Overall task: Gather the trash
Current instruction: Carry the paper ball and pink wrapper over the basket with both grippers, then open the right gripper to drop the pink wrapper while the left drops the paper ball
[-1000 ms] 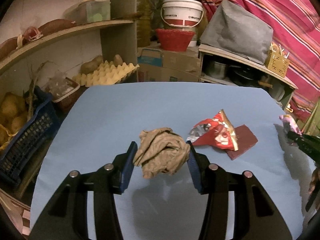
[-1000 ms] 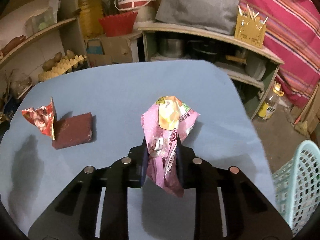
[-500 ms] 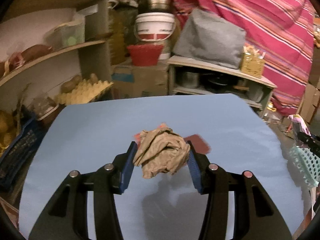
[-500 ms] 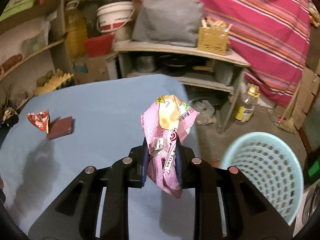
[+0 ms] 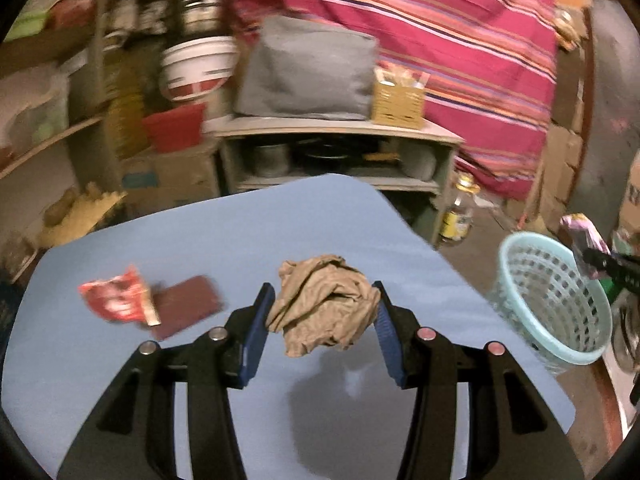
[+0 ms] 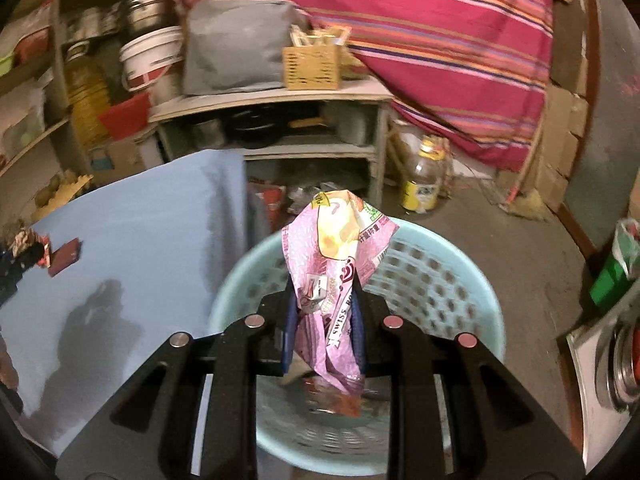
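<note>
My left gripper (image 5: 322,312) is shut on a crumpled brown paper ball (image 5: 324,304), held above the blue table (image 5: 240,240). My right gripper (image 6: 324,316) is shut on a pink snack wrapper (image 6: 336,264) and hangs directly over the light blue basket (image 6: 440,280), which has some trash at its bottom. In the left wrist view the basket (image 5: 552,304) stands on the floor right of the table, with the right gripper (image 5: 600,260) and its pink wrapper (image 5: 584,236) above its far rim. A red wrapper (image 5: 114,300) and a dark red flat piece (image 5: 186,308) lie on the table.
Behind the table stands a low shelf unit (image 5: 336,152) with pots, a grey bag (image 5: 308,68) and a yellow box on top. A plastic bottle (image 6: 424,180) stands on the floor. Striped red cloth (image 6: 440,40) hangs at the back. Shelves with buckets fill the left.
Both grippers swung right with their loads. The right one went from over the table to above the basket. In the left view the red wrapper slid left and the basket came into sight.
</note>
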{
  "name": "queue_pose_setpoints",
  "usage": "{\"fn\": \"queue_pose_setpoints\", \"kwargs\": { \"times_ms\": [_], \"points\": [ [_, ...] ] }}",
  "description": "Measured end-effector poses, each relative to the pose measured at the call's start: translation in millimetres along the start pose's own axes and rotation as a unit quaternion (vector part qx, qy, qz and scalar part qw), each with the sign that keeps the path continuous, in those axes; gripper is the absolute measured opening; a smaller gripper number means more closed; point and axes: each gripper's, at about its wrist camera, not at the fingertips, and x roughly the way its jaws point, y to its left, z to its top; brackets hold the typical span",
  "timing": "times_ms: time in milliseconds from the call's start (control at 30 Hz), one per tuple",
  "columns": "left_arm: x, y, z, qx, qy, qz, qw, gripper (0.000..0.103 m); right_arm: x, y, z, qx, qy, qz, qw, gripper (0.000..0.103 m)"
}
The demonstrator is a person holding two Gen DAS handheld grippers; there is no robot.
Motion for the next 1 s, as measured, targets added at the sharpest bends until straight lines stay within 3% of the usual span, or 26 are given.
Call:
{"fn": "queue_pose_setpoints", "kwargs": {
  "times_ms": [133, 300, 700, 767, 867, 1000],
  "points": [
    [13.9, -48.9, 2.0, 0.022, 0.003, -0.025, 0.9994, 0.049, 12.2, -24.8, -5.9, 0.001, 0.019, -0.02, 1.0, 0.023],
    [27.7, -95.5, 11.9, 0.029, 0.003, -0.06, 0.9978, 0.049, 27.2, -35.8, -8.8, 0.014, 0.037, -0.014, 0.999, 0.028],
    [42.4, -152.1, 26.3, 0.041, 0.005, -0.088, 0.9953, 0.049, 29.3, -58.5, -12.2, 0.048, 0.039, -0.01, 0.998, 0.073],
    [46.5, -155.9, 26.3, 0.038, 0.01, -0.092, 0.9949, 0.049, 23.3, -66.7, -12.6, 0.059, 0.027, -0.02, 0.998, 0.088],
    [55.7, -164.8, 24.1, 0.037, 0.016, -0.1, 0.9941, 0.049, 11.7, -81.9, -12.1, 0.09, 0.005, -0.027, 0.996, 0.096],
    [65.6, -181.7, 19.3, 0.038, 0.027, -0.113, 0.9925, 0.049, -4.5, -97.1, -10.3, 0.124, -0.022, -0.026, 0.992, 0.098]
  ]
}}
